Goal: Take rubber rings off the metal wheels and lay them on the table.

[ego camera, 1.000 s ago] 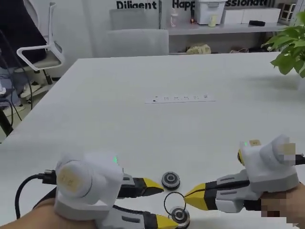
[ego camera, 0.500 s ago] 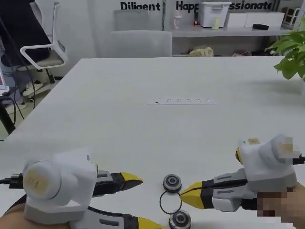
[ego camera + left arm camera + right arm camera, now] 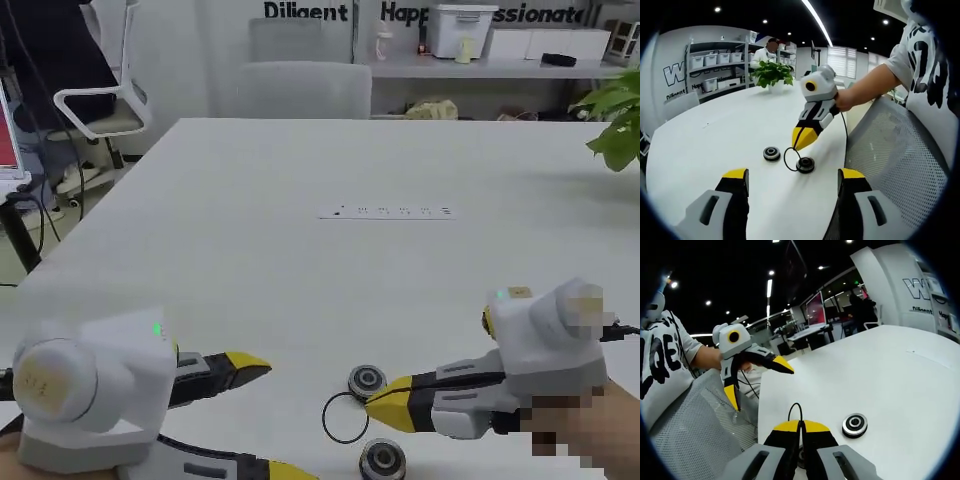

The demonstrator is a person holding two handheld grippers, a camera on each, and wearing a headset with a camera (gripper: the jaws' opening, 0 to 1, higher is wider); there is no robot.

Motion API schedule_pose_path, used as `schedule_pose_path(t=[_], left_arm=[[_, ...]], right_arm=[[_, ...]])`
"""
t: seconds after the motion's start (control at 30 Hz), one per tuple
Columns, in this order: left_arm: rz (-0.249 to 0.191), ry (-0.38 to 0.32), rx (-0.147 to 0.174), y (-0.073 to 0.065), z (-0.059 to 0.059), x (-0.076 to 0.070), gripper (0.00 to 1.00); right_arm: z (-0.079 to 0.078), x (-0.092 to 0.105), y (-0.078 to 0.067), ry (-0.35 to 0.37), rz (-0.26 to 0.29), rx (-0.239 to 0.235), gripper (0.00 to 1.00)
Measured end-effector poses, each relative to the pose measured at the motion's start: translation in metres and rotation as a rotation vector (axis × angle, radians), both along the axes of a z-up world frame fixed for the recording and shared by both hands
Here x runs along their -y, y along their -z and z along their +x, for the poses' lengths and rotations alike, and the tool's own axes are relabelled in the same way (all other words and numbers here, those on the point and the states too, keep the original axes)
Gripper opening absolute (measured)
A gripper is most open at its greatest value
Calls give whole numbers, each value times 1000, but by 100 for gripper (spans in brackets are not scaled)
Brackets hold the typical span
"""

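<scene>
Pinches a thin black rubber ring (image 3: 344,418) with the yellow-tipped right gripper (image 3: 373,404), jaws pressed together on it; holds it low over the white table (image 3: 300,250), just beside a round metal wheel (image 3: 367,380) and a second metal wheel (image 3: 382,458); holds the left gripper (image 3: 793,176) spread wide, gripping nothing.

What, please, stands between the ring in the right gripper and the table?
Nothing visible: the rubber ring hangs from the right gripper over bare table, the far wheel and near wheel beside it.

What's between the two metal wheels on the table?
The black rubber ring, pinched in the right hand-held gripper, shows between them in the left gripper view.
</scene>
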State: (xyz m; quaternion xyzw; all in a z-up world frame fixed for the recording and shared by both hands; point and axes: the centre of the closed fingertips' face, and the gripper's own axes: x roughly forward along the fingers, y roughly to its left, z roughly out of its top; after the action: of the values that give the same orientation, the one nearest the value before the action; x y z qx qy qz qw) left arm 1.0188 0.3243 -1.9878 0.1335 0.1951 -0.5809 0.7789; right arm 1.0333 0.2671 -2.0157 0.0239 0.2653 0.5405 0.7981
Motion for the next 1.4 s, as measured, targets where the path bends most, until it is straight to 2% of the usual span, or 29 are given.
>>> schedule_pose_path(t=[0.33,0.73,1.4], left_arm=[[0,-32,-2,2,1,-10,74],[8,-40,-14,8,-2,-14,75],[17,-48,-25,10,-2,-19,75]], right_arm=[[2,-9,9,-6,-15,-15,0],[2,-16,24,-10,-54,-30,0],[2,-31,46,-37,-128,-5,0]])
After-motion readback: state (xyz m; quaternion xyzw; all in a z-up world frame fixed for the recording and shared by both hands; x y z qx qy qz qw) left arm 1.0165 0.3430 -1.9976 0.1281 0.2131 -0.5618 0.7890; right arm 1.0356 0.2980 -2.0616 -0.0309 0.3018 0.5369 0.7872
